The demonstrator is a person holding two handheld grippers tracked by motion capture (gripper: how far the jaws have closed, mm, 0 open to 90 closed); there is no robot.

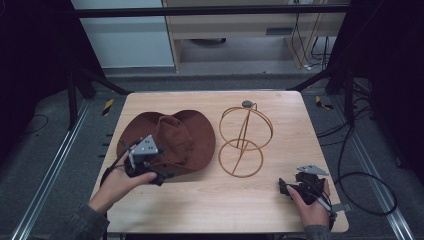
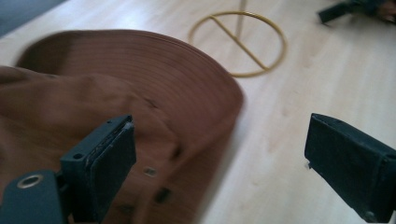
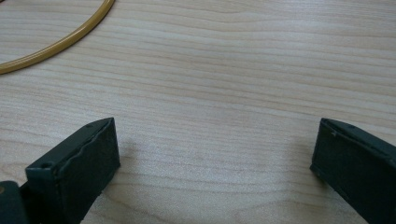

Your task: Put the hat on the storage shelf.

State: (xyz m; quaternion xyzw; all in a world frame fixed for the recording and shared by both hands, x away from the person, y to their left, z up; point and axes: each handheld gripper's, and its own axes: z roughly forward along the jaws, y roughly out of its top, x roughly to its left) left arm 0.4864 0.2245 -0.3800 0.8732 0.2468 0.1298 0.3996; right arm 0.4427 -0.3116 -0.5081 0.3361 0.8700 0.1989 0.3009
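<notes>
A brown wide-brimmed hat [image 1: 172,140] lies on the left half of the wooden table [image 1: 220,205]. Right of it stands a gold wire hat stand [image 1: 243,140] with a ring base and a grey knob on top. My left gripper [image 1: 159,176] hovers at the hat's near brim, open; in the left gripper view the hat [image 2: 116,107] spreads under its left jaw and the stand's base ring [image 2: 238,44] lies beyond. My right gripper [image 1: 286,187] rests low at the table's near right, open, with bare wood between its jaws and the ring's edge [image 3: 60,42] at upper left.
Black cables [image 1: 360,175] run over the floor to the right of the table. Metal rails flank the table on both sides. A pale cabinet [image 1: 240,30] stands behind the far edge.
</notes>
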